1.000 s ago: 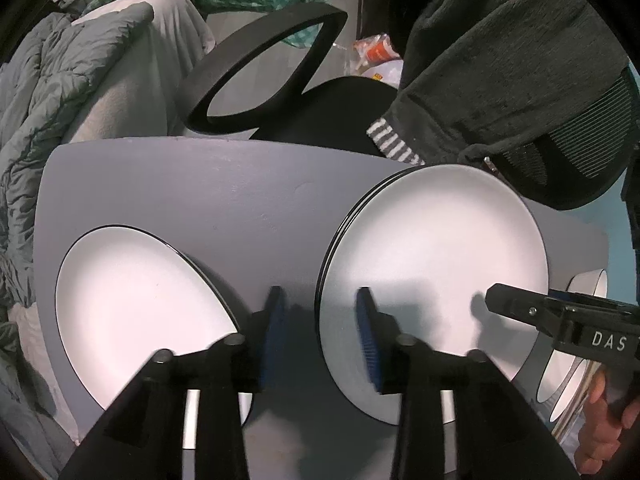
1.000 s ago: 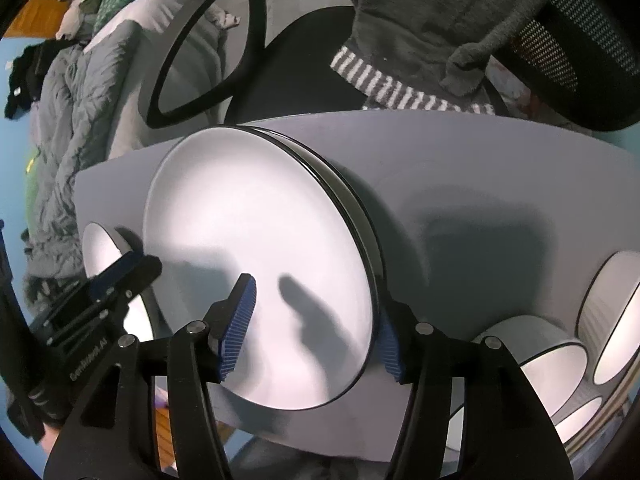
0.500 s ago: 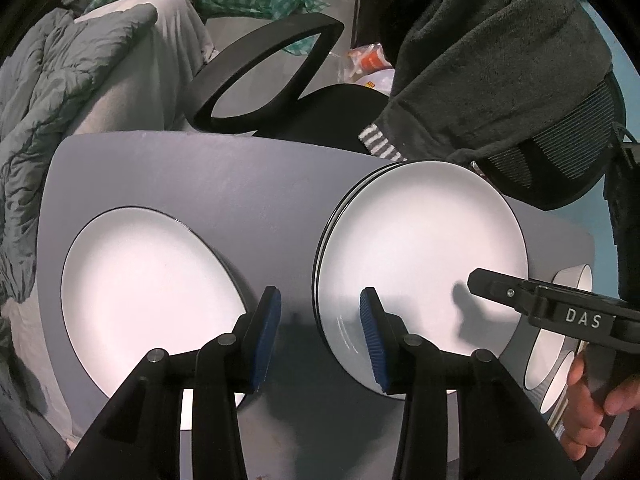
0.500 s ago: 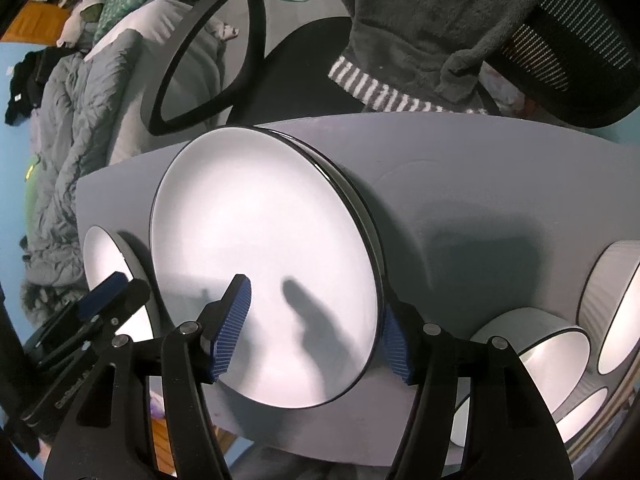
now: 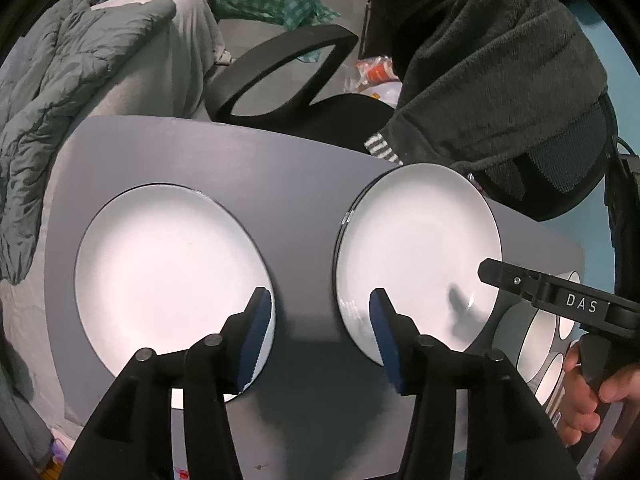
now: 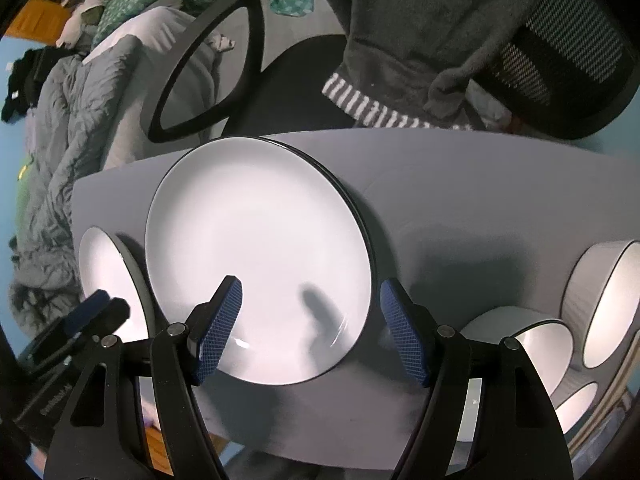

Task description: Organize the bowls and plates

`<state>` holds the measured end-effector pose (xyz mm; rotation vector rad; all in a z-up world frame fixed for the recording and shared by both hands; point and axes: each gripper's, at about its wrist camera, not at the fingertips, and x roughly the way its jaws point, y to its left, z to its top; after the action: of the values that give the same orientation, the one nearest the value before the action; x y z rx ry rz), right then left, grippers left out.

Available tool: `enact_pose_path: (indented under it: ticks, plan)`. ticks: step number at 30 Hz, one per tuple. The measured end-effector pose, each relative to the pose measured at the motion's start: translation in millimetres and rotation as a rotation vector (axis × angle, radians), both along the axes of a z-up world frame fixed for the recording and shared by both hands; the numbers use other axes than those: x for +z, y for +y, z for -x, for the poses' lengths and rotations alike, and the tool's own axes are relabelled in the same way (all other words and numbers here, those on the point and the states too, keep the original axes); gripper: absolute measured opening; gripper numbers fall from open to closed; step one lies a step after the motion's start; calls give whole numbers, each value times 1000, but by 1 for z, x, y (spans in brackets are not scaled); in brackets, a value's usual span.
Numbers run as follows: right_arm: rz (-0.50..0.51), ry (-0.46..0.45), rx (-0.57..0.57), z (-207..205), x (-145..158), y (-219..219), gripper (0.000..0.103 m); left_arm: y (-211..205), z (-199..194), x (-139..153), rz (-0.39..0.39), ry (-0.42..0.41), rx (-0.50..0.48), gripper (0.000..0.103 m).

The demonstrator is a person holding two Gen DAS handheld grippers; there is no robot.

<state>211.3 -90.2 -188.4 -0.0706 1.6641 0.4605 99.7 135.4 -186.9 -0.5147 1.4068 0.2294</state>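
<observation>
3 plates (image 6: 260, 248), 3 bowls (image 6: 608, 304)

Bare strip of grey table (image 5: 304, 216) open between single plate (image 5: 168, 276) and plate stack (image 5: 416, 256), bowls (image 6: 604, 300) crowding the right end, office chair (image 5: 304, 80) pressed against the far edge, clear tabletop beyond the stack.

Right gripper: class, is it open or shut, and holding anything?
Open and empty. The right gripper hovers over the plate stack, its blue pads spread wide apart.
</observation>
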Motion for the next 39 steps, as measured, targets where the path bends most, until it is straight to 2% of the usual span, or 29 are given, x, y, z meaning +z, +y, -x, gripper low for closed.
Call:
enact_pose_path:
  ticks: [1, 4, 13, 21, 27, 33, 39]
  plan:
    - [1, -12, 11, 1, 2, 2, 73, 3, 4, 2, -1, -5, 8, 60]
    - [12, -58, 58, 6, 10, 9, 73, 11, 15, 8, -5, -23, 38, 66]
    - [-21, -161, 273, 25, 28, 55, 73, 56, 62, 17, -21, -33, 173, 72]
    - [-73, -229, 492, 48, 33, 122, 73, 100, 104, 10, -19, -17, 325, 72]
    - [-57, -201, 602, 60, 17, 171, 73, 134, 131, -7, -25, 9, 411, 72]
    - [-63, -143, 614, 65, -1, 203, 73, 158, 146, -27, -26, 30, 452, 72]
    - [-57, -100, 632, 77, -21, 220, 73, 167, 147, -43, -11, 26, 445, 72]
